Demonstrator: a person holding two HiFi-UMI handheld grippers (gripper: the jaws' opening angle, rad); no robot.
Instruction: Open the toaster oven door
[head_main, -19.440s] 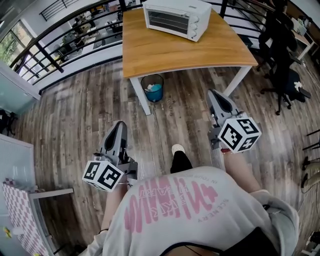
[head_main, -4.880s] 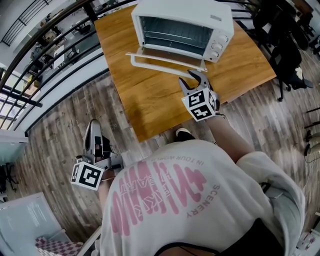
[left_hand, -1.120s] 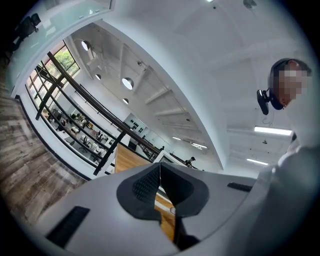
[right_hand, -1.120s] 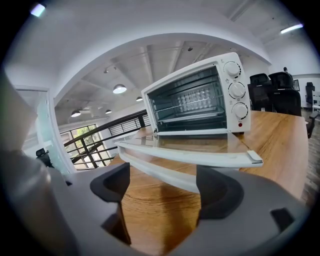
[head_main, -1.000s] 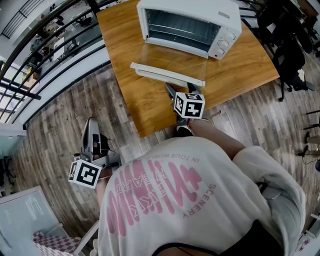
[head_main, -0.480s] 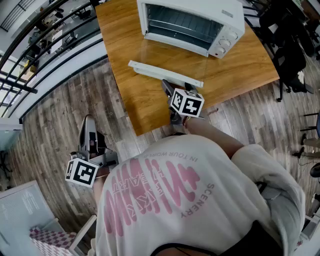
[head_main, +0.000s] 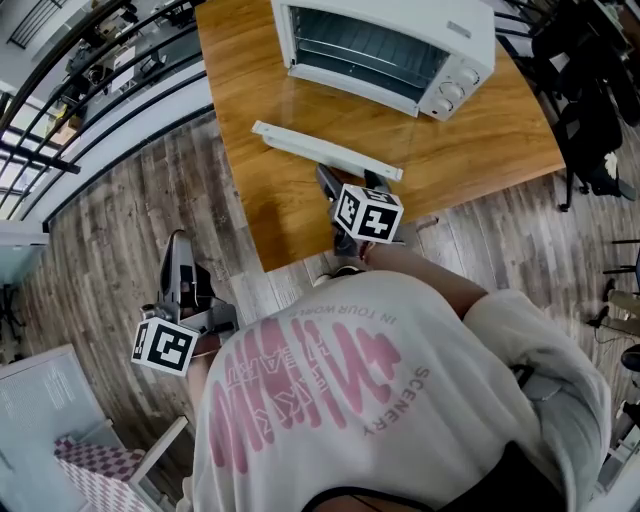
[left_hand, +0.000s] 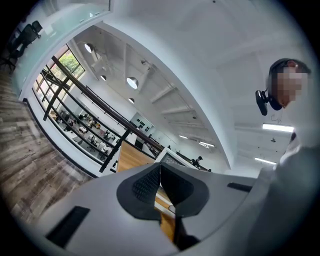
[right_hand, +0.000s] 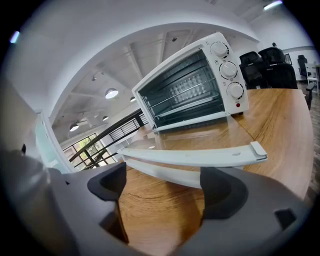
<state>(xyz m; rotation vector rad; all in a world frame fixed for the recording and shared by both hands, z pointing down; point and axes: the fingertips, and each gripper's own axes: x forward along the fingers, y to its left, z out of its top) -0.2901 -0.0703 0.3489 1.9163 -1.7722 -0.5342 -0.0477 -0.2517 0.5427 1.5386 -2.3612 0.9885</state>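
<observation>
The white toaster oven (head_main: 385, 40) stands at the back of the wooden table (head_main: 470, 140). Its glass door (head_main: 340, 110) lies folded down flat, and the white handle bar (head_main: 325, 150) faces me. My right gripper (head_main: 345, 182) hovers over the table just in front of that handle, open, with nothing between its fingers. In the right gripper view the handle (right_hand: 192, 157) runs just beyond the gripper (right_hand: 162, 187), with the oven's empty racks (right_hand: 190, 87) behind it. My left gripper (head_main: 180, 290) hangs low over the floor at the left. Its pads meet, so it (left_hand: 160, 185) is shut and empty.
A black railing (head_main: 100, 90) runs along the left, beyond the table. Office chairs (head_main: 590, 100) stand to the right of the table. A checked cloth (head_main: 95, 480) lies at the bottom left. Wood-plank floor (head_main: 130, 220) surrounds the table's front edge.
My right gripper has slid a little left and back from the door handle, its jaws spreading. The door stays down. The left gripper has hardly moved.
</observation>
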